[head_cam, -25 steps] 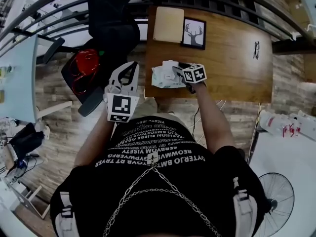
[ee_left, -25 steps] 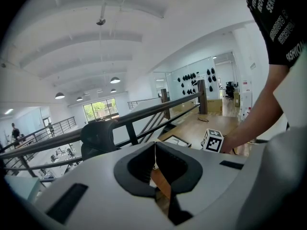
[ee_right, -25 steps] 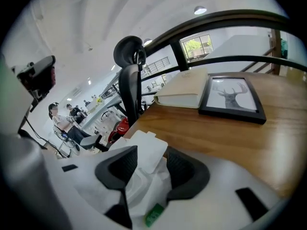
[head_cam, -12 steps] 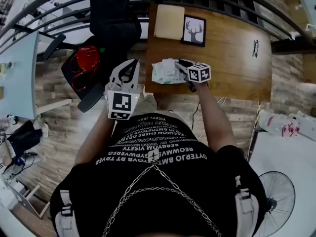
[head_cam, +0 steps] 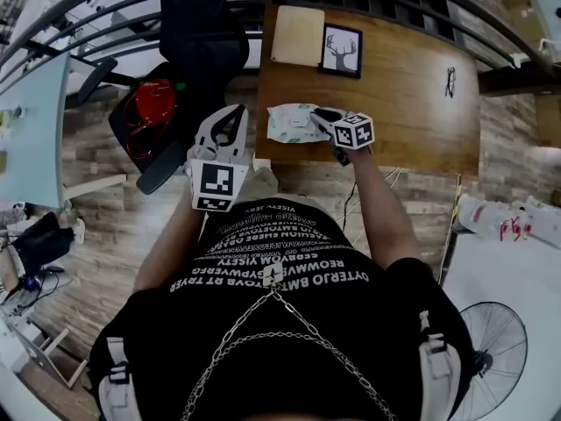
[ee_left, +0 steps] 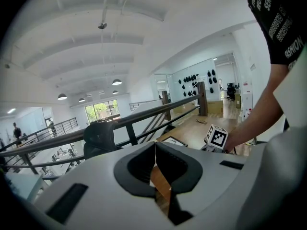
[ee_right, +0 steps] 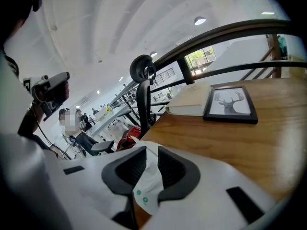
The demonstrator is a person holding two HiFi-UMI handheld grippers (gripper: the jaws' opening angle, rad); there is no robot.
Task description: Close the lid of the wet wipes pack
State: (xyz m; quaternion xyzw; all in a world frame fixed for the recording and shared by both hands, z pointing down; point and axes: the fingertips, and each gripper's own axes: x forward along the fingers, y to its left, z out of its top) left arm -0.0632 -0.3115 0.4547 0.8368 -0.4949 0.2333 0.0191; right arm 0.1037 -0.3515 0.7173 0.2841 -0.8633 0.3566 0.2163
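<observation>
On the near left corner of the wooden table [head_cam: 412,121] lies the wet wipes pack [head_cam: 294,123], white and pale green, flat on the wood close to the edge. From the head view I cannot tell whether its lid is down. The right claw [head_cam: 323,115] reaches the pack from its right side. In the right gripper view the jaws are closing, and a white fold of the pack with small green dots [ee_right: 146,186] fills the narrow gap between them, touching both pads. The left claw [head_cam: 232,112] hangs just left of the table, over the plank floor, apart from the pack. Its jaws are pressed together with nothing between them. Farther back on the table stand a framed deer picture [head_cam: 343,55] and, just to its left, a pale flat board [head_cam: 298,39]. Left of the table, a red bag [head_cam: 151,112] sits on a dark office chair.
</observation>
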